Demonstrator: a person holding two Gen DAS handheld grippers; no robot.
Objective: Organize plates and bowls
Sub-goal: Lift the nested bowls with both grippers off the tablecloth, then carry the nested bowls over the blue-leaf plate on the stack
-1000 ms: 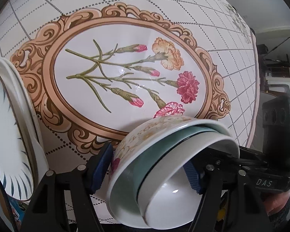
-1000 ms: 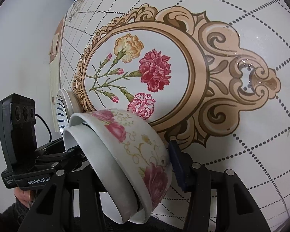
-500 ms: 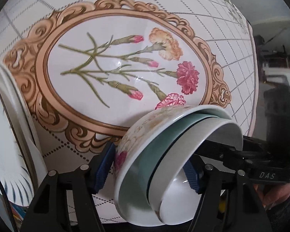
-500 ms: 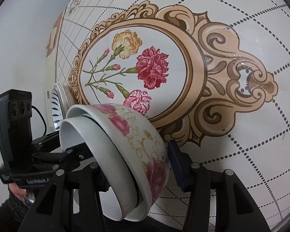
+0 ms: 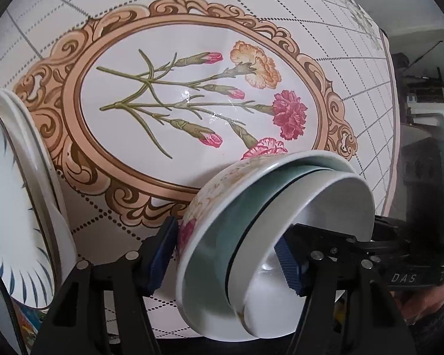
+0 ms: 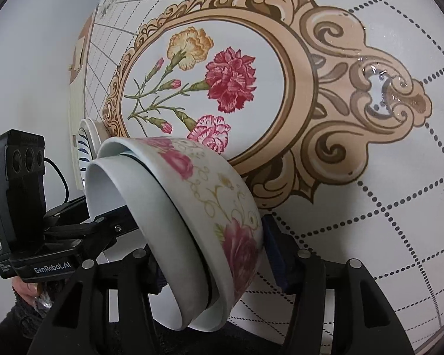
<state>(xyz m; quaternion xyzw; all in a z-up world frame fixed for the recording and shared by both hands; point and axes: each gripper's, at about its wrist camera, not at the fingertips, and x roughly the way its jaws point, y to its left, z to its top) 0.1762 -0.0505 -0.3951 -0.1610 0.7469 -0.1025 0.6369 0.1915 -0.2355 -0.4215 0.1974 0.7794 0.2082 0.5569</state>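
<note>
Both grippers carry a nested stack of bowls (image 5: 269,230) between them, so the step in hand looks like moving the gathered bowls toward where they belong. The left gripper (image 5: 225,254) is clamped on one side of the stack, its blue pads (image 5: 162,254) pressing the outer wall and the inside of the innermost bowl. The right gripper (image 6: 213,254) is clamped on the opposite side in the same way.

The stack is held tilted, off the floral-print desk (image 5: 192,103), with a blue-patterned plate (image 5: 11,207) standing near it at the left.

The outer bowl (image 6: 222,207) is white with pink roses and gilt scrolls; a pale green bowl (image 5: 222,230) sits inside it, and a plain white bowl (image 5: 325,207) inside that.

The next move probably calls for levelling the stack and lowering it gently, both hands in step, so the nested bowls do not slide out.
</note>
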